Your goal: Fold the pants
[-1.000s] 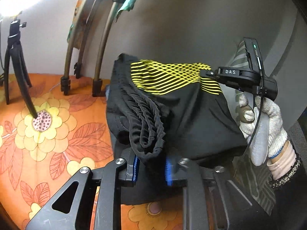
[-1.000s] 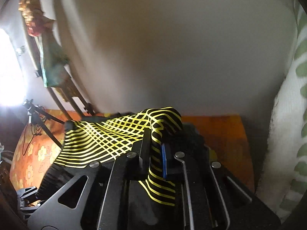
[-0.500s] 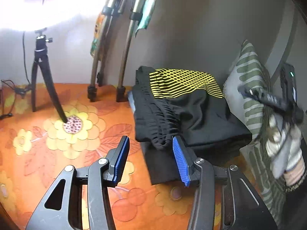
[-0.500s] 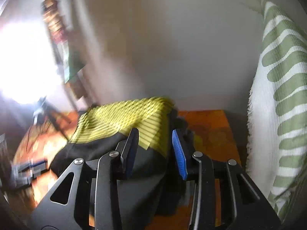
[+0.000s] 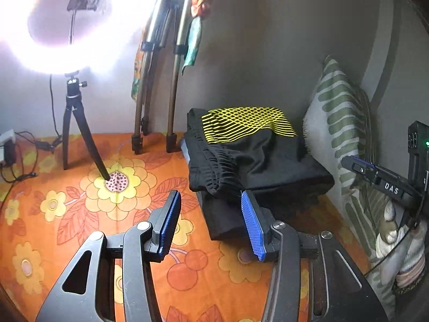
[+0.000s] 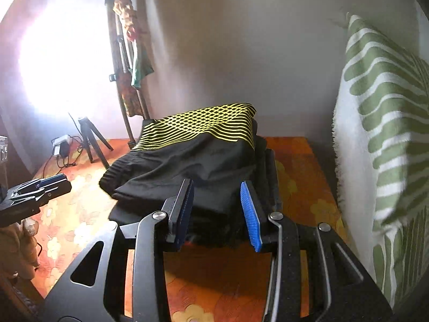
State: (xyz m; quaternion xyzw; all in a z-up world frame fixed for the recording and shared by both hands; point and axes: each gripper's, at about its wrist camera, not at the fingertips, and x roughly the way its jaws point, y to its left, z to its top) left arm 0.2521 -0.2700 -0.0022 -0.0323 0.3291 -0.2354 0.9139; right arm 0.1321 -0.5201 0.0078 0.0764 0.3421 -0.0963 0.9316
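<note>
The black pants (image 5: 257,158) with a yellow lattice print lie folded on top of other folded dark clothes, on the orange flowered bedsheet (image 5: 80,214) near the wall. They also show in the right wrist view (image 6: 193,155). My left gripper (image 5: 209,222) is open and empty, just short of the stack's near left corner. My right gripper (image 6: 217,209) is open and empty, its jaws wide apart in front of the stack's near edge. The right gripper also shows at the right edge of the left wrist view (image 5: 380,179), and the left gripper at the left edge of the right wrist view (image 6: 37,190).
A green-striped white pillow (image 5: 340,123) leans against the wall right of the stack, and shows in the right wrist view (image 6: 380,134). A ring light on a tripod (image 5: 75,123) stands on the sheet at left. Pole legs (image 5: 171,123) and cables (image 5: 16,155) stand by the wall.
Both grippers let go of the pants, opened and pulled back from the stack. The pants now rest flat on the pile.
</note>
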